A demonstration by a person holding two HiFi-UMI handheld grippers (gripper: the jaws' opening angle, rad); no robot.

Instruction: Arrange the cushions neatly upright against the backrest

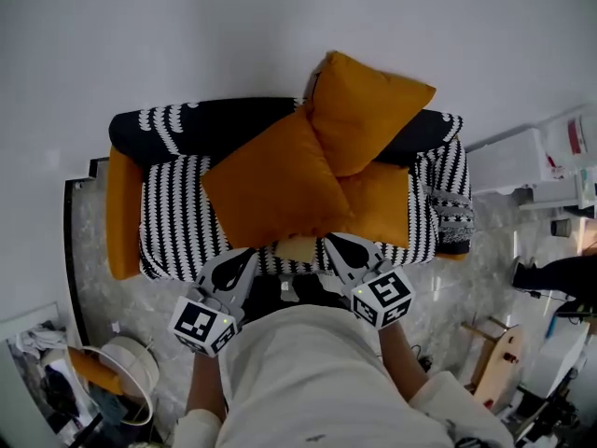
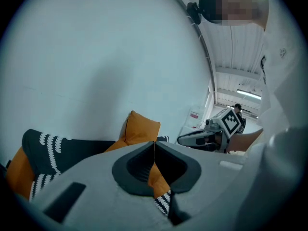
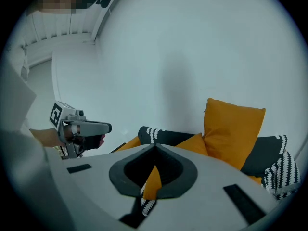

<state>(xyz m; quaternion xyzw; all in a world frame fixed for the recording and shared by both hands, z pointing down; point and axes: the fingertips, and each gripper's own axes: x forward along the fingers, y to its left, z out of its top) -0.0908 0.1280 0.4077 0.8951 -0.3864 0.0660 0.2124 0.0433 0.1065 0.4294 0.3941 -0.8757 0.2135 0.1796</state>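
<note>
Three orange cushions lie on a black-and-white patterned sofa point(image 1: 177, 222). The largest cushion point(image 1: 275, 180) lies flat across the seat's middle. A second cushion point(image 1: 368, 110) leans tilted over the dark backrest point(image 1: 215, 124), and a third cushion point(image 1: 382, 203) lies flat at the right. My left gripper point(image 1: 244, 258) and right gripper point(image 1: 334, 245) hover at the seat's front edge, both shut and empty. In the left gripper view the jaws point(image 2: 154, 146) meet, with the leaning cushion point(image 2: 142, 128) ahead. The right gripper point(image 3: 155, 148) faces that cushion point(image 3: 233, 129) too.
The sofa backs onto a white wall and has an orange armrest point(image 1: 121, 208) at the left. White cabinets point(image 1: 522, 161) stand to the right. A round white object point(image 1: 131, 367) sits on the marble floor at lower left, and a wooden piece point(image 1: 499, 353) at lower right.
</note>
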